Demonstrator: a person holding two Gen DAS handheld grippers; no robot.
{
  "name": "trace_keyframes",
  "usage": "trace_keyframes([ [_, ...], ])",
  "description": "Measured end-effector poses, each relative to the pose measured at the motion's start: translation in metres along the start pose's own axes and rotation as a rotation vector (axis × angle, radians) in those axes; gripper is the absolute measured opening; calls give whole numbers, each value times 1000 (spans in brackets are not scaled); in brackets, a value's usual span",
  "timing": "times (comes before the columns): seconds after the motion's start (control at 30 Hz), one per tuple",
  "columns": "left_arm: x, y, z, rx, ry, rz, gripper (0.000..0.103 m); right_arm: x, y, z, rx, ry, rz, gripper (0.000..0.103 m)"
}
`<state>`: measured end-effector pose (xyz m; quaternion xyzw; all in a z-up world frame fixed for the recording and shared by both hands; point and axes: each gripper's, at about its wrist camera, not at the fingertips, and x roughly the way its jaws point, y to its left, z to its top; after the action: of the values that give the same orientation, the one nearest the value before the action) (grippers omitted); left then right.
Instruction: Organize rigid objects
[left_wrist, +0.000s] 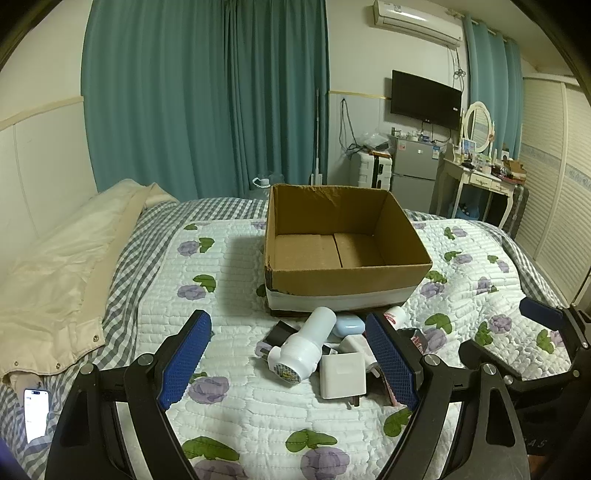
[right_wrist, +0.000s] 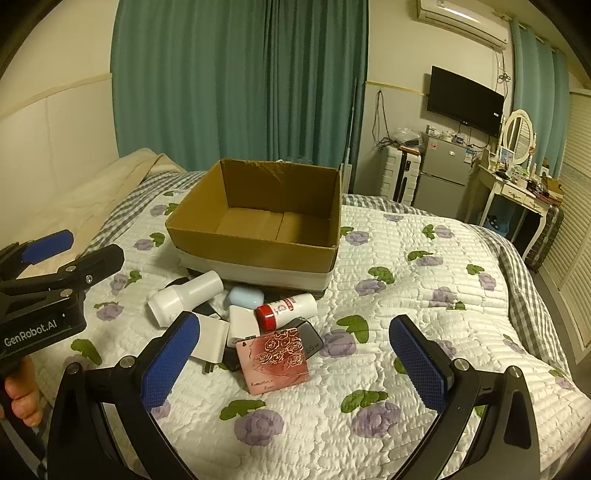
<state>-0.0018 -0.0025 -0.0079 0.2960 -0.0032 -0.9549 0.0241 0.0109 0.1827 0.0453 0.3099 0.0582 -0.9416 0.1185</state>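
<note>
Quilted white bedding (right_wrist: 406, 295) printed with purple roses covers the bed, and on it sits an open cardboard box (left_wrist: 343, 243), bare inside. Just in front of the box lies a loose heap of small things: a white bottle (left_wrist: 306, 343) on its side, a pale blue case (right_wrist: 246, 296) touching the box's front wall, a red-capped tube (right_wrist: 286, 311), a white plug adapter (left_wrist: 342, 374), a dark charger (right_wrist: 309, 341) and a pink rose-embossed tin (right_wrist: 275, 358) nearest the viewer.

Over that heap hangs the left gripper (left_wrist: 288, 363), its blue pads spread wide on either side of the bottle and adapter, touching neither. Beside it the right gripper (right_wrist: 291, 365) is equally wide apart, holding nothing, with the tin between its pads.

Teal curtains (left_wrist: 207, 96) hang behind; a cream jacket (left_wrist: 62, 266) lies at the bed's left.
</note>
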Motion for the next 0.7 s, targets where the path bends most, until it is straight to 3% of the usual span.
trace_keyframes([
  [0.3, 25, 6, -9, 1, 64, 40, 88, 36, 5, -16, -36, 97, 77, 103],
  [0.53, 55, 10, -22, -13, 156, 57, 88, 91, 1, -35, -31, 262, 89, 103],
  [0.7, 72, 4, -33, 16, 210, 65, 88, 123, 11, -40, -64, 334, 118, 101],
])
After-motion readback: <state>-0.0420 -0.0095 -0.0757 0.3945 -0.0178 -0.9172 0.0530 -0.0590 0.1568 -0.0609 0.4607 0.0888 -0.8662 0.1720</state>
